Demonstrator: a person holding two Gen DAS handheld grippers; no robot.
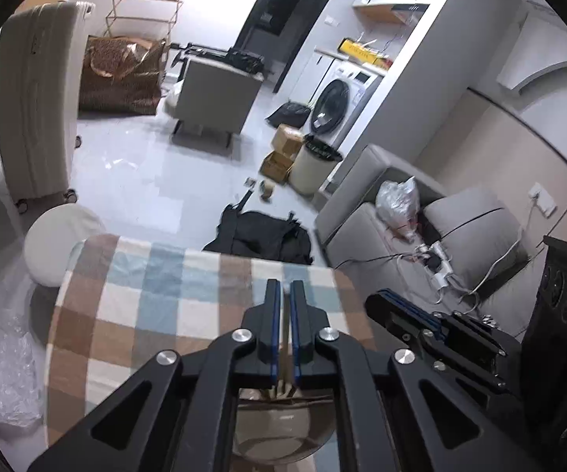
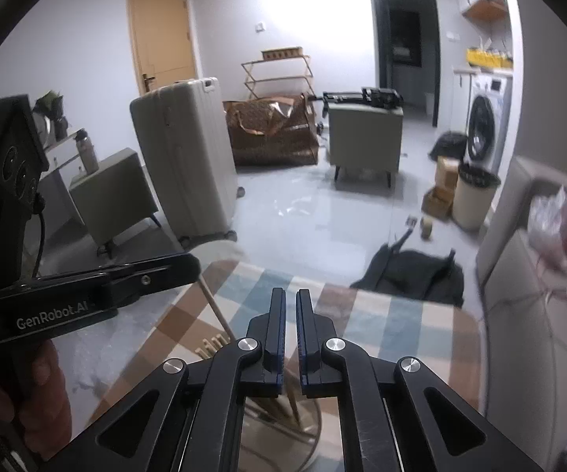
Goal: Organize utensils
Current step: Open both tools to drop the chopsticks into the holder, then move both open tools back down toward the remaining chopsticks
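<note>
My left gripper (image 1: 285, 287) is shut on a thin wooden utensil handle (image 1: 285, 350) that runs down between its pads toward a shiny metal bowl (image 1: 283, 428) just below the jaws. In the right wrist view the same handle (image 2: 215, 306) sticks out of the left gripper (image 2: 189, 267) and slants down to the checked tablecloth (image 2: 401, 322). A wooden fork head (image 2: 213, 346) lies on the cloth. My right gripper (image 2: 290, 299) is nearly shut and holds nothing, above a round glass holder (image 2: 283, 424) with wooden sticks in it.
The table has a checked cloth (image 1: 145, 299). A black bag (image 1: 267, 236) lies on the floor beyond its far edge. A grey sofa (image 1: 421, 236) stands to the right, a white suitcase (image 1: 35, 118) and a round white stool (image 1: 59, 244) to the left.
</note>
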